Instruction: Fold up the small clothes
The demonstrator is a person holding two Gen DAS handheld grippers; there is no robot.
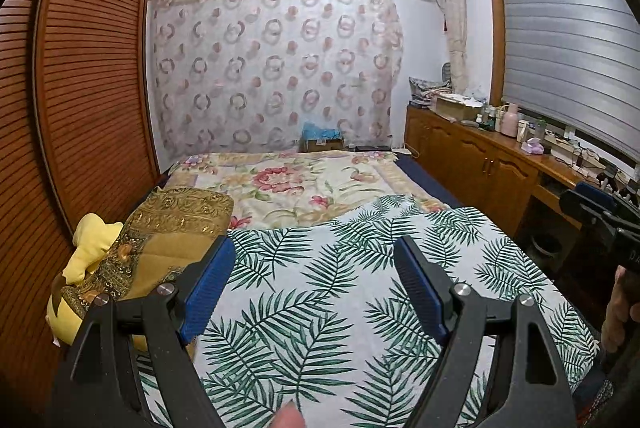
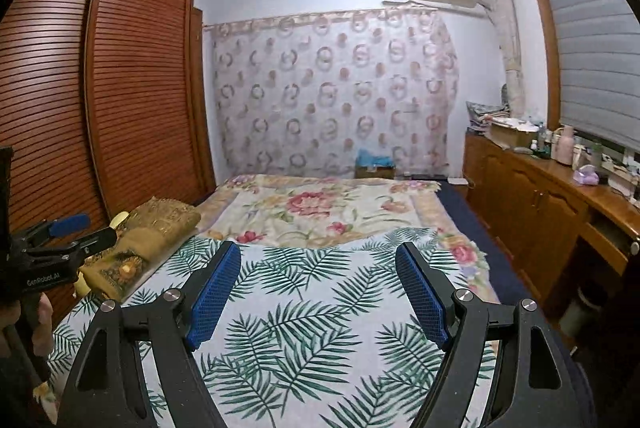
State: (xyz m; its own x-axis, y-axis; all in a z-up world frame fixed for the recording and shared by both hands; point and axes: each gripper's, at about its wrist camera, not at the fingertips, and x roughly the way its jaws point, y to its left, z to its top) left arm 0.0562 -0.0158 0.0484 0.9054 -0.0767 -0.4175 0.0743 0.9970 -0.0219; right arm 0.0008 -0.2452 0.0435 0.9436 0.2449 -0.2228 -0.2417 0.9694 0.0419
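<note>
No small garment shows plainly in either view. My left gripper [image 1: 315, 242] hangs open over the leaf-print sheet [image 1: 320, 308], with nothing between its blue pads [image 1: 212, 284]. My right gripper [image 2: 318, 248] is open too, empty, above the same sheet [image 2: 304, 328]. At the right edge of the left wrist view, the right gripper [image 1: 592, 204] juts in with a hand below it. The left gripper [image 2: 76, 232] appears at the left edge of the right wrist view. A yellow soft thing [image 1: 92, 248] lies beside a gold-brown folded quilt [image 1: 168, 228].
A floral blanket [image 1: 300, 184] covers the bed's far half. A slatted wooden wardrobe [image 1: 80, 88] runs along the left. A wooden cabinet [image 1: 480, 156] with bottles and boxes lines the right wall under a window blind [image 1: 568, 44]. A patterned curtain [image 1: 272, 68] hangs behind.
</note>
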